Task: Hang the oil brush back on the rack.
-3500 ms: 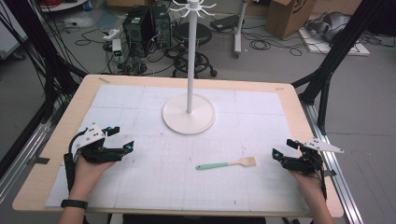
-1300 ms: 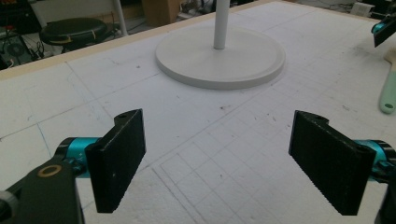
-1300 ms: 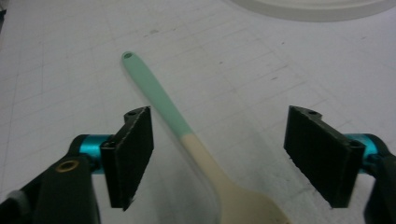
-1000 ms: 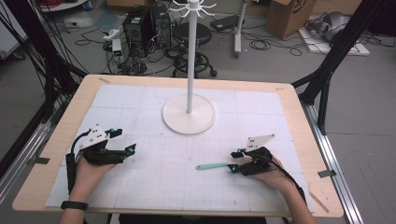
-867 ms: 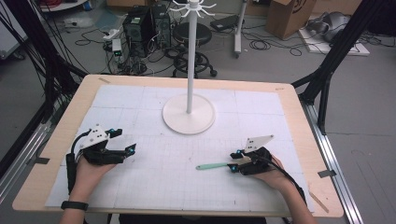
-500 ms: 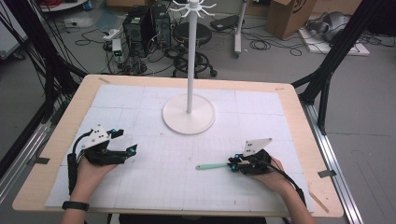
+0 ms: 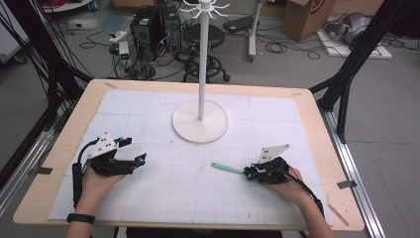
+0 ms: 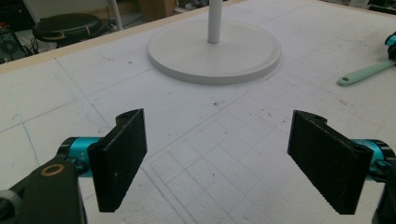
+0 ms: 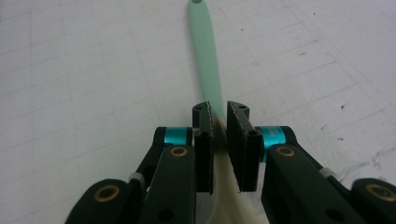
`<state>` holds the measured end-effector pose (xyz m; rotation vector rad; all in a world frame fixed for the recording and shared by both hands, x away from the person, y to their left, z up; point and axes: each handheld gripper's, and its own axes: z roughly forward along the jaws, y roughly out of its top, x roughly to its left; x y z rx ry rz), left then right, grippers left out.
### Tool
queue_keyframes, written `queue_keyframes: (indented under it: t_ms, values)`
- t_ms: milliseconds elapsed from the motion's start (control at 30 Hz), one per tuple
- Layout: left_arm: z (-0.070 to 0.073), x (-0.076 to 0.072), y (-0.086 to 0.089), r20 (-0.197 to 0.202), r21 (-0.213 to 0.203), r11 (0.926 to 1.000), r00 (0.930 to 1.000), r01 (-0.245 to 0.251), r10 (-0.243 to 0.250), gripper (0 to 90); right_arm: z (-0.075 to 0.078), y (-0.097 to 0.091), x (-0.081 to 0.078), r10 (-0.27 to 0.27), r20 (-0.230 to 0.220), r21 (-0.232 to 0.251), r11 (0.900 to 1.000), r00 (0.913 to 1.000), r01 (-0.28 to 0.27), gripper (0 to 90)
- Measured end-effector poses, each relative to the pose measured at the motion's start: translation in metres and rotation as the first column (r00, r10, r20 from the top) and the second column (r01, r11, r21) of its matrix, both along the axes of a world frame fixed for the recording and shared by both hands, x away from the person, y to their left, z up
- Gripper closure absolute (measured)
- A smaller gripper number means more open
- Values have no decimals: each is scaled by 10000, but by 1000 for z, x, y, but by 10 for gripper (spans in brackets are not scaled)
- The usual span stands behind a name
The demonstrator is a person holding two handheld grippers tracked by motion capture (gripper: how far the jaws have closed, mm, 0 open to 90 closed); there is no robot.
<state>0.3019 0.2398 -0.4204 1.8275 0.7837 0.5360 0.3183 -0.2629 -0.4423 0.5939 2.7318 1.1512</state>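
The right gripper (image 7: 253, 173) sits low on the white surface (image 7: 198, 198), at about 4 o'clock from the middle of it in the high view. Its jaws have just been closing, and now they pinch a small brush (image 9: 206, 56) between them. In the right gripper view the mint green handle runs straight away from the jaws toward 12 o'clock, and the pale cream end of the brush lies under the gripper at 6 o'clock. In the high view the green handle (image 7: 227, 168) lies flat on the surface and points toward 10 o'clock, away from the right hand (image 7: 289, 182). The left gripper (image 7: 132, 161) rests at about 8 o'clock on the surface, well apart from the brush. Its jaws are spread wide with only bare surface between them, as the left gripper view shows. In that view the tip of the green handle (image 8: 366, 73) shows far off at 2 o'clock. A white stand (image 7: 200, 120) with a round flat base and a tall thin pole rises at 12 o'clock from the middle of the surface, between the two grippers and farther back. The left hand (image 7: 99, 181) holds its gripper from behind.
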Motion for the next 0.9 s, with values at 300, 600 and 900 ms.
queue_keyframes:
  t_ms: [300,600,900]
  values:
    - [1,0,3,4,-9,10000,10000,-48,48,203,2,1,0,31,77,-140,9999,10000,-29,830]
    - [1,0,3,31,-54,10000,10000,-65,65,203,9,-1,3,-797,333,553,9954,9963,778,830]
    - [3,0,9,68,-271,9992,9996,-282,284,181,37,-7,10,-1990,744,2010,9628,9772,1807,829]
